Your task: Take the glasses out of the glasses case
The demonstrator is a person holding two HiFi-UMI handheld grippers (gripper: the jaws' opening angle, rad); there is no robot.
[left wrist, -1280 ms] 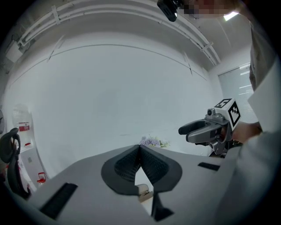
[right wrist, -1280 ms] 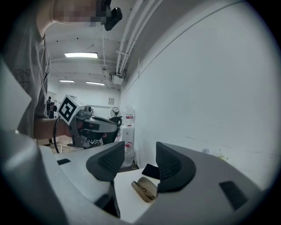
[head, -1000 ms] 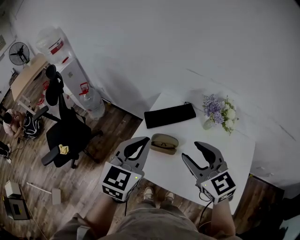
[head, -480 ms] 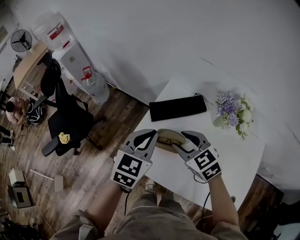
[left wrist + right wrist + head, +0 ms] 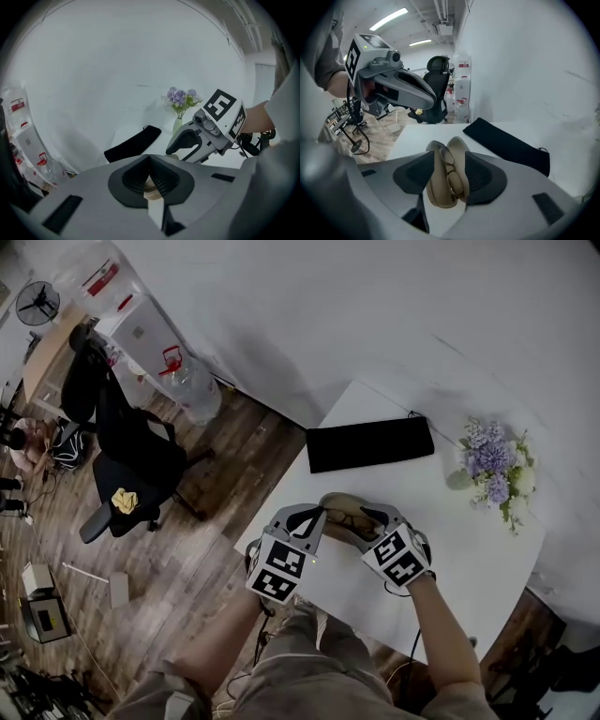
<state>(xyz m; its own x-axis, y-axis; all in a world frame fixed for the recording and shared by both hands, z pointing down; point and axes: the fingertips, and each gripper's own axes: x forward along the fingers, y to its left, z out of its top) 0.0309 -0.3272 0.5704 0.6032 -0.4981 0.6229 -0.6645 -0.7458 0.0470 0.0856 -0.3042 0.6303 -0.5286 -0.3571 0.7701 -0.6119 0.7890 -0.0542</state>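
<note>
An open tan glasses case (image 5: 339,504) lies on the white table (image 5: 469,549) near its front edge, with thin-rimmed glasses (image 5: 451,172) inside it. My right gripper (image 5: 449,155) straddles the case (image 5: 438,192), one pad on each side. Its jaws are closing, and I see no pad pressing on the case. In the head view that right gripper (image 5: 368,519) sits at the case's right end. My left gripper (image 5: 315,515) is at the case's left end. Its tips meet, so the left gripper (image 5: 150,157) is shut, with a bit of tan case (image 5: 151,188) showing beneath it.
A long black pouch (image 5: 369,443) lies farther back on the table. A vase of purple and white flowers (image 5: 496,472) stands at the right. A white wall rises behind. On the wooden floor to the left are a black office chair (image 5: 127,456) and a water dispenser (image 5: 141,329).
Both grippers have come down from above the table's front edge and closed in on the case from either end. The right one's jaws now stand around it.
</note>
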